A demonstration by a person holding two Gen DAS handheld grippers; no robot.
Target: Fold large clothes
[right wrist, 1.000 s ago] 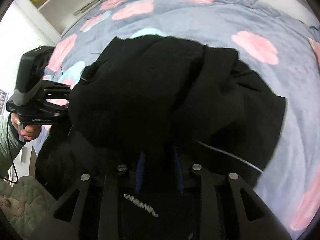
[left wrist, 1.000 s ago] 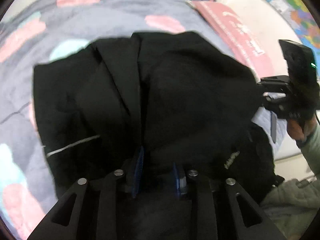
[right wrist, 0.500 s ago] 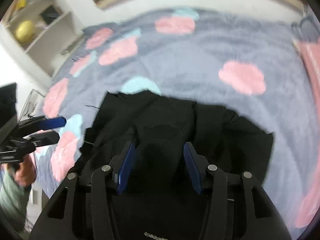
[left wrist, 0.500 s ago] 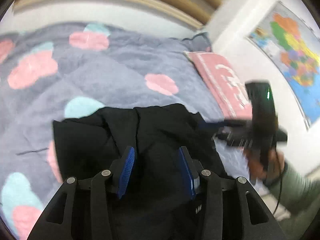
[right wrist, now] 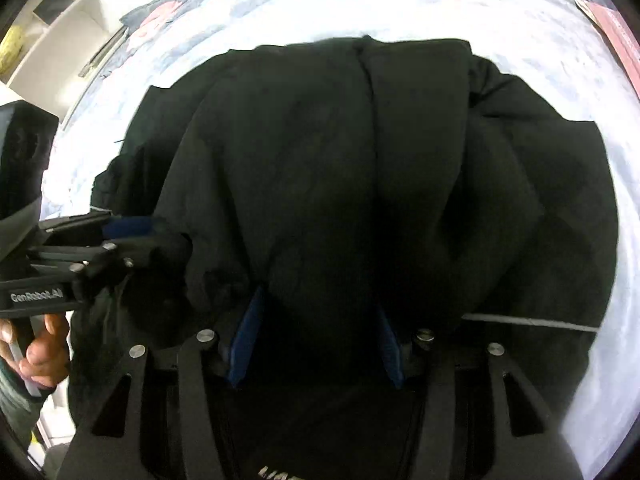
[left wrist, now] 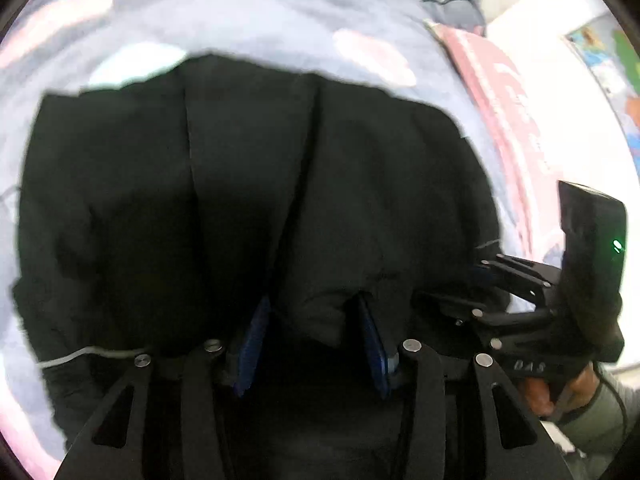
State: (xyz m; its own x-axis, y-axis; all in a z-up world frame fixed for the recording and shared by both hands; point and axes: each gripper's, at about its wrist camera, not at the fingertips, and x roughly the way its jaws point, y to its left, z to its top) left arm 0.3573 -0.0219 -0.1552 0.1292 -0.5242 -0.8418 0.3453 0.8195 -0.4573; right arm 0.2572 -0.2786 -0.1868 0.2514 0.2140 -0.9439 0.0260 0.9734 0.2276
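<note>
Both grippers, left gripper (left wrist: 316,340) and right gripper (right wrist: 316,336), have their blue pads spread with folds of the black garment (left wrist: 248,200) bulging between them, probably for the next fold. It lies bunched on the bedspread (left wrist: 280,32), beside the pink pillow (left wrist: 504,92).
</note>
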